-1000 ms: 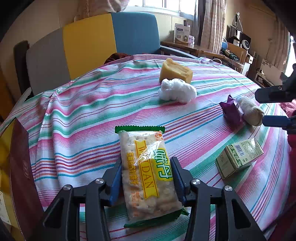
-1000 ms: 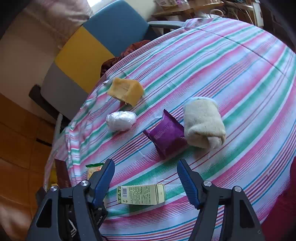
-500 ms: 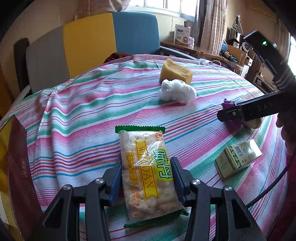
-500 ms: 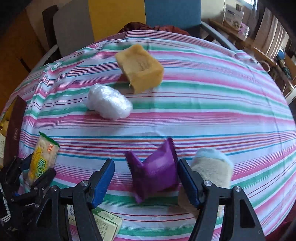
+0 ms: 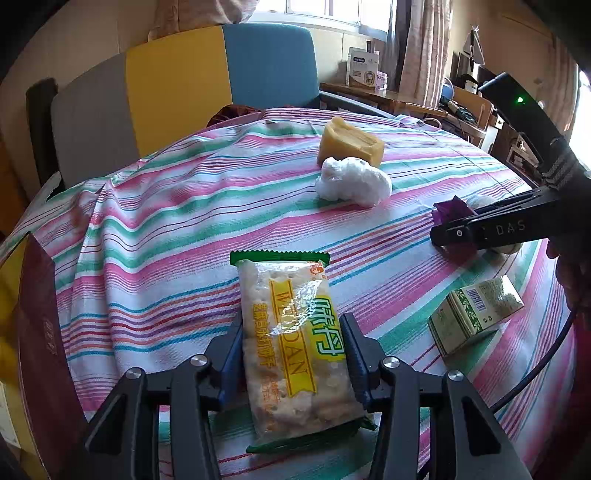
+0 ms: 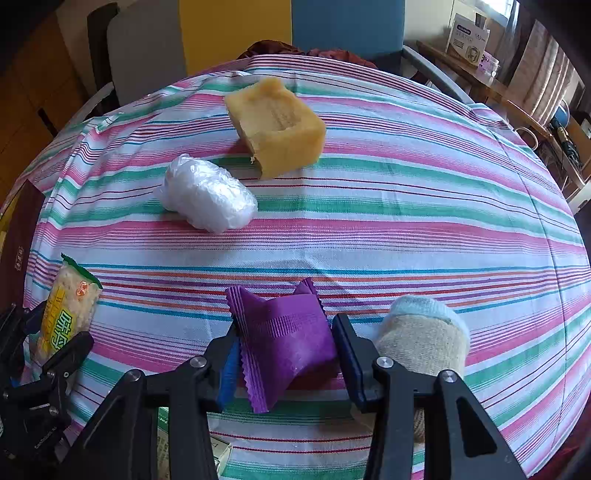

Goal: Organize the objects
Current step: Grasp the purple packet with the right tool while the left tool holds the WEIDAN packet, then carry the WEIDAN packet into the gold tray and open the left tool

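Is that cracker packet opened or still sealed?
Apparently sealed: the cracker packet shows an intact green crimped top edge and looks full. Its bottom end is partly hidden.

Sunlit window behind a grey-yellow-blue sofa; cluttered desk.

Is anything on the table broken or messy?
Nothing is spilled. The yellow block looks odd: its top is dented and one corner is ragged. The purple packet is crumpled between the right tool's fingers.

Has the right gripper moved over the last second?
Yes. The right gripper swung in toward the purple packet, which now sits between its fingers; a second ago the green box lay there.
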Available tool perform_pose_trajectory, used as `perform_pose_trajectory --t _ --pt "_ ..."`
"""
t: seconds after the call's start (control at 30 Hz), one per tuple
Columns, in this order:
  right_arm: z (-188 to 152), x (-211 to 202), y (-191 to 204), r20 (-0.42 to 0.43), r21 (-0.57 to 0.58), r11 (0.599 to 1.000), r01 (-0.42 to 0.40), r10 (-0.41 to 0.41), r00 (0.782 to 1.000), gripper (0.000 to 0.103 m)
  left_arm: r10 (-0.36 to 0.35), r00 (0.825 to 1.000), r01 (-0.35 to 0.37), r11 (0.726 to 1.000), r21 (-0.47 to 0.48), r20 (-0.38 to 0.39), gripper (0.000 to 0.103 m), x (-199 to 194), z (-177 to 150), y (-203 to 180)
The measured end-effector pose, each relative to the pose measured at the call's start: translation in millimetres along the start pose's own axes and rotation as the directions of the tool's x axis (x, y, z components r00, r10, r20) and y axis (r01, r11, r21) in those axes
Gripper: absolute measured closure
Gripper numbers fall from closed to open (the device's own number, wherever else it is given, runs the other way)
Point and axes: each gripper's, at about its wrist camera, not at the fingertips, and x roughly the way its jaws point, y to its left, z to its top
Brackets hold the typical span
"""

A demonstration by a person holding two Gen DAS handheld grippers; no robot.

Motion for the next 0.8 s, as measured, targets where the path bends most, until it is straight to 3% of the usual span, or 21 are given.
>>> perform_pose_trajectory --t 0.27,0.57,0.67,0.8 --pt "-1.0 -0.6 2.6 0.018 -0.025 1.0 0.012 -0.011 1.0 0.057 -0.095 0.995 0.091 0.986 -0.14 -0.02 0.055 -28.5 -1.0 20.2" --pt "-4.2 1.0 8.0 0.028 -0.042 0.999 0.019 -0.018 0.999 0.057 -0.074 0.997 0.08 0.975 -0.207 0.036 0.055 -84.0 -2.9 44.3" --pt "-4.0 1.3 9.1 0.027 -0.042 0.999 0.021 -0.02 0.999 0.057 -0.08 0.996 0.086 0.944 -0.318 0.032 0.055 -97.1 -4.0 78.0" --pt "-5.9 1.7 9.4 0.027 -0.046 0.999 0.028 -0.027 0.999 0.057 0.005 0.999 0.01 0.9 -0.437 0.033 0.055 -110.3 -7.7 137.3"
